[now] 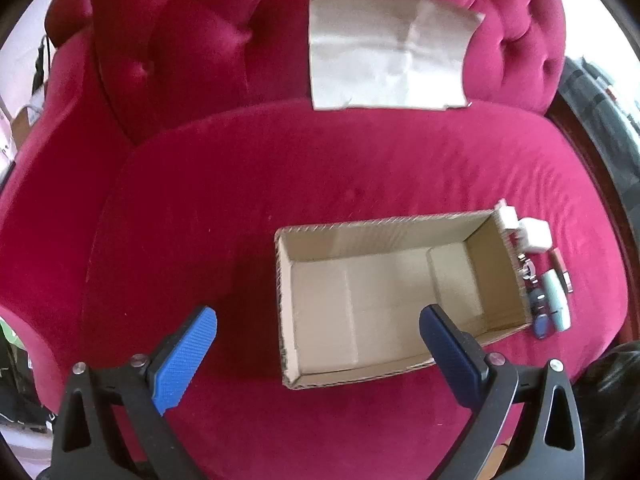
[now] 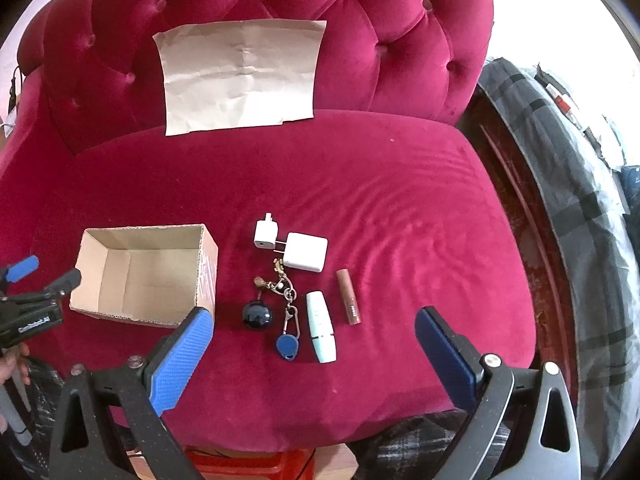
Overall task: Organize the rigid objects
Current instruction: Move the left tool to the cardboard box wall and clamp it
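An open, empty cardboard box [image 1: 384, 296] [image 2: 148, 276] sits on the red velvet seat. To its right lie a small white plug adapter [image 2: 265, 234], a white charger [image 2: 305, 252] [image 1: 534, 236], a key ring with a black ball and blue tag [image 2: 276, 312], a pale mint tube [image 2: 321, 326] [image 1: 557, 300] and a brown lipstick [image 2: 349, 296]. My left gripper [image 1: 318, 330] is open and empty above the box's near edge. My right gripper [image 2: 312, 332] is open and empty, above the small items.
A creased sheet of brown paper [image 2: 240, 76] [image 1: 384, 44] leans on the tufted red backrest [image 2: 380, 40]. A grey plaid blanket [image 2: 572, 184] lies off the seat's right edge. The left gripper shows at the left edge of the right wrist view [image 2: 40, 276].
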The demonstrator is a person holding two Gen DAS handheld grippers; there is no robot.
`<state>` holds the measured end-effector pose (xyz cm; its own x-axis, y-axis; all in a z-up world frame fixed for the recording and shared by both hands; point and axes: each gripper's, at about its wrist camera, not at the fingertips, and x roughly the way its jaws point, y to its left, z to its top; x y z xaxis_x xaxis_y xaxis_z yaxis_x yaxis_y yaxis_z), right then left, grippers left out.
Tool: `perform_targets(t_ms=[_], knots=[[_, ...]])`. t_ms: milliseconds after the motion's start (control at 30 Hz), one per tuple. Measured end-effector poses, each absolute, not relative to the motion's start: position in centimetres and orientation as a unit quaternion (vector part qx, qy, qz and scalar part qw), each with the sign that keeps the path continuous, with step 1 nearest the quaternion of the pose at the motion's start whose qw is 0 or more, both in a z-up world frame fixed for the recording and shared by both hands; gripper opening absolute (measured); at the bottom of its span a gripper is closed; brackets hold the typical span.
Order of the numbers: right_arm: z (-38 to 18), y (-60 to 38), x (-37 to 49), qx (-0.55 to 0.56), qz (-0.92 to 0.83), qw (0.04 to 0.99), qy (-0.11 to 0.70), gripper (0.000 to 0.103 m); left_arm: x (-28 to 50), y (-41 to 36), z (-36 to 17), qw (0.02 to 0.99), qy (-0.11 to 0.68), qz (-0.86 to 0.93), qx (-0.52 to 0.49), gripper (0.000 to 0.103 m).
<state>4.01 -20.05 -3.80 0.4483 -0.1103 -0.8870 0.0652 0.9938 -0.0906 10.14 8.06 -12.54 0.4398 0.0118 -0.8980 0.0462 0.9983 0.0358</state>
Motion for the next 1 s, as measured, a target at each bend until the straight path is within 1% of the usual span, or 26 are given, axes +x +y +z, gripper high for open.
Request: perform_targets(t_ms=[300, 533, 600, 667, 700, 733, 767, 800, 833, 867, 900, 967, 1000], knots=[[-6.6, -19.7, 5.2, -0.023, -0.045, 0.842, 0.537, 0.103, 11.9, 11.0, -16.6, 0.840, 0.543, 0.008, 0.010, 0.103], [-8.2, -19.4, 6.0, -0.025, -0.045, 0.834, 0.549, 0.103, 13.0, 12.5, -18.7, 0.830, 0.558, 0.014, -0.006, 0.103], [-8.6, -19.3, 6.2, -0.027, -0.045, 0.831, 0.553, 0.103, 13.1, 12.8, -19.3, 0.829, 0.560, 0.010, -0.011, 0.102], [-8.9, -19.0, 6.3, -0.028, -0.042, 0.830, 0.556, 0.103, 13.1, 13.0, -19.7, 0.827, 0.562, 0.005, -0.013, 0.098], [-9.1, -18.9, 6.3, -0.030, -0.042, 0.828, 0.558, 0.103, 13.1, 13.1, -19.9, 0.827, 0.562, 0.005, -0.012, 0.092], [-9.2, -18.8, 6.4, -0.031, -0.042, 0.828, 0.559, 0.103, 13.1, 13.1, -20.1, 0.827, 0.562, 0.006, -0.009, 0.082], [-9.3, -18.7, 6.4, -0.033, -0.041, 0.828, 0.559, 0.103, 13.1, 13.1, -20.3, 0.826, 0.563, 0.006, -0.008, 0.076], [-9.4, -18.6, 6.4, -0.033, -0.040, 0.827, 0.559, 0.103, 13.2, 13.1, -20.5, 0.825, 0.566, 0.005, -0.009, 0.065], [-9.5, -18.6, 6.5, -0.034, -0.039, 0.827, 0.560, 0.103, 13.2, 13.1, -20.7, 0.823, 0.569, 0.003, -0.010, 0.058], [-9.6, -18.5, 6.5, -0.034, -0.039, 0.826, 0.561, 0.103, 13.3, 13.0, -20.9, 0.821, 0.570, 0.001, -0.011, 0.055], [-9.8, -18.4, 6.5, -0.034, -0.039, 0.825, 0.562, 0.103, 13.4, 13.0, -21.1, 0.821, 0.571, -0.001, -0.012, 0.048], [-10.1, -18.4, 6.6, -0.036, -0.039, 0.823, 0.565, 0.103, 13.4, 12.9, -21.4, 0.819, 0.573, -0.011, -0.015, 0.041], [-10.2, -18.4, 6.6, -0.037, -0.040, 0.822, 0.566, 0.103, 13.4, 12.7, -21.5, 0.819, 0.573, -0.017, -0.015, 0.034]])
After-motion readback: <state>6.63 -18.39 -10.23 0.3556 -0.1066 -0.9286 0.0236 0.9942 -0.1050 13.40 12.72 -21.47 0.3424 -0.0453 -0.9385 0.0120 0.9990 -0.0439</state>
